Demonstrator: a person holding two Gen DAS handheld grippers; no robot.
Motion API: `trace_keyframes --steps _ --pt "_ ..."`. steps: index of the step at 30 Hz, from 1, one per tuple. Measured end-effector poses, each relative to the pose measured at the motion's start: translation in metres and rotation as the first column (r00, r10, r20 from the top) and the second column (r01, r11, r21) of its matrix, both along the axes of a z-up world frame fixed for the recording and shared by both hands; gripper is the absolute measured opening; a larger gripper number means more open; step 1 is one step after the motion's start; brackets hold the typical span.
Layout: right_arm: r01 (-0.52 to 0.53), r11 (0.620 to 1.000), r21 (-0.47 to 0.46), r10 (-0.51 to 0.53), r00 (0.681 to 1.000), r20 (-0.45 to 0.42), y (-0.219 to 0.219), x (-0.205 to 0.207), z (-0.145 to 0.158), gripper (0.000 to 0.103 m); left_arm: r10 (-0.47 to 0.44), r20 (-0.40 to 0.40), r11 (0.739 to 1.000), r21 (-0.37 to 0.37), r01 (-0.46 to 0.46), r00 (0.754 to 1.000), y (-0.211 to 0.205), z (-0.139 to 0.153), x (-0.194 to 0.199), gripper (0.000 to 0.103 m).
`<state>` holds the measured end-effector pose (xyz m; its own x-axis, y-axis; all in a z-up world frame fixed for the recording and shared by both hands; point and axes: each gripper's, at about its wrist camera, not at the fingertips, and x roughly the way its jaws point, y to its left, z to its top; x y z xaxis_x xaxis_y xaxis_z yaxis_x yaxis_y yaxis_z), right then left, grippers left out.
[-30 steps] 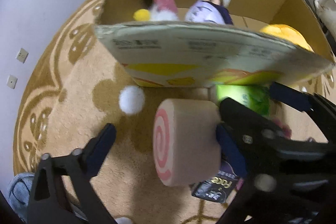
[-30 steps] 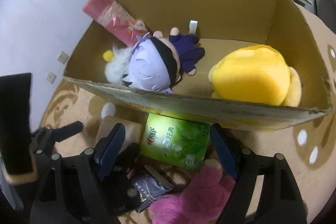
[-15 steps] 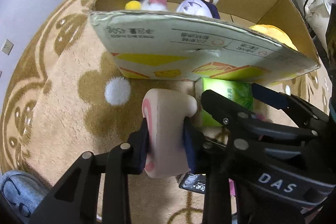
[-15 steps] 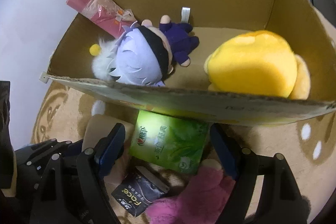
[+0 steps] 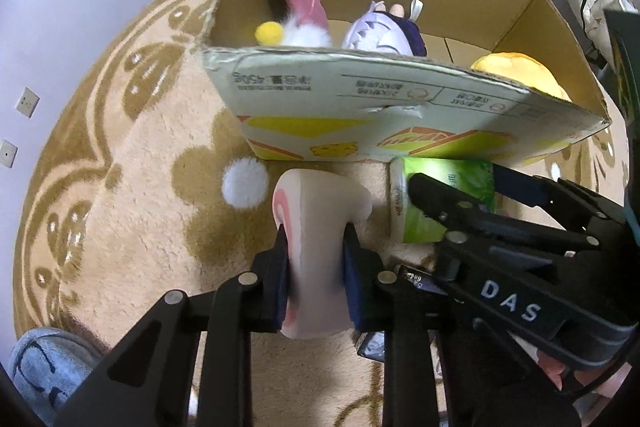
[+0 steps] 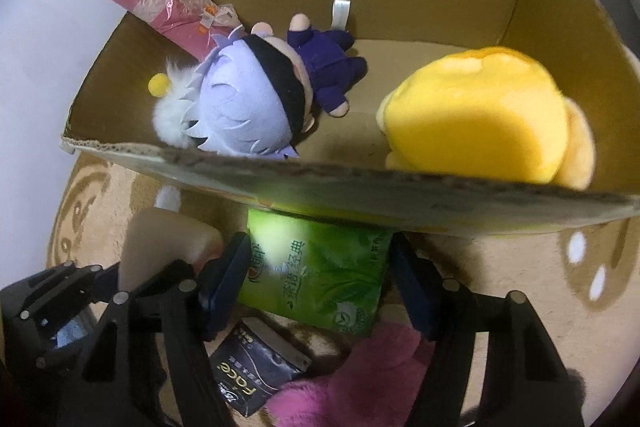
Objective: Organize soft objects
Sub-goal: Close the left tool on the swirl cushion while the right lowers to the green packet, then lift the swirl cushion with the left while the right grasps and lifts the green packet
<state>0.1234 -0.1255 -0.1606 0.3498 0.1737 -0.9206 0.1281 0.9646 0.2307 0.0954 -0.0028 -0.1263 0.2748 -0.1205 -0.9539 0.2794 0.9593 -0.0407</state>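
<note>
My left gripper (image 5: 316,247) is shut on a soft roll cake toy (image 5: 320,211), cream with a pink swirl, squeezed just in front of the cardboard box (image 5: 360,99). It also shows in the right wrist view (image 6: 168,247). My right gripper (image 6: 320,267) is open, straddling a green tissue pack (image 6: 320,271) on the rug without touching it. In the box lie a lavender-haired doll (image 6: 256,107), a yellow plush (image 6: 484,115), a pink wrapped roll (image 6: 168,3) and a white fluffy toy with a yellow ball (image 6: 168,107).
A black "Face" packet (image 6: 248,375) and a magenta plush (image 6: 360,379) lie on the tan patterned rug (image 5: 132,187) below the tissue pack. A white pom-pom (image 5: 244,183) lies left of the roll cake. Shelves and furniture stand behind the box.
My left gripper closed on the roll cake toy and squeezed it, then lifted it slightly. My right gripper stayed open and rose a little over the tissue pack.
</note>
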Motion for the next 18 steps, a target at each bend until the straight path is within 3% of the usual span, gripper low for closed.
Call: trace_keyframes --steps 13,18 --pt "0.037 0.999 0.029 -0.039 0.997 0.064 -0.007 -0.020 0.028 0.068 0.089 0.099 0.996 -0.023 -0.088 0.991 0.024 0.035 -0.007 0.020" --pt "0.049 0.998 0.045 -0.054 0.993 0.103 -0.011 -0.034 0.044 0.068 0.105 0.179 0.994 -0.027 -0.101 0.978 0.025 0.053 -0.011 0.020"
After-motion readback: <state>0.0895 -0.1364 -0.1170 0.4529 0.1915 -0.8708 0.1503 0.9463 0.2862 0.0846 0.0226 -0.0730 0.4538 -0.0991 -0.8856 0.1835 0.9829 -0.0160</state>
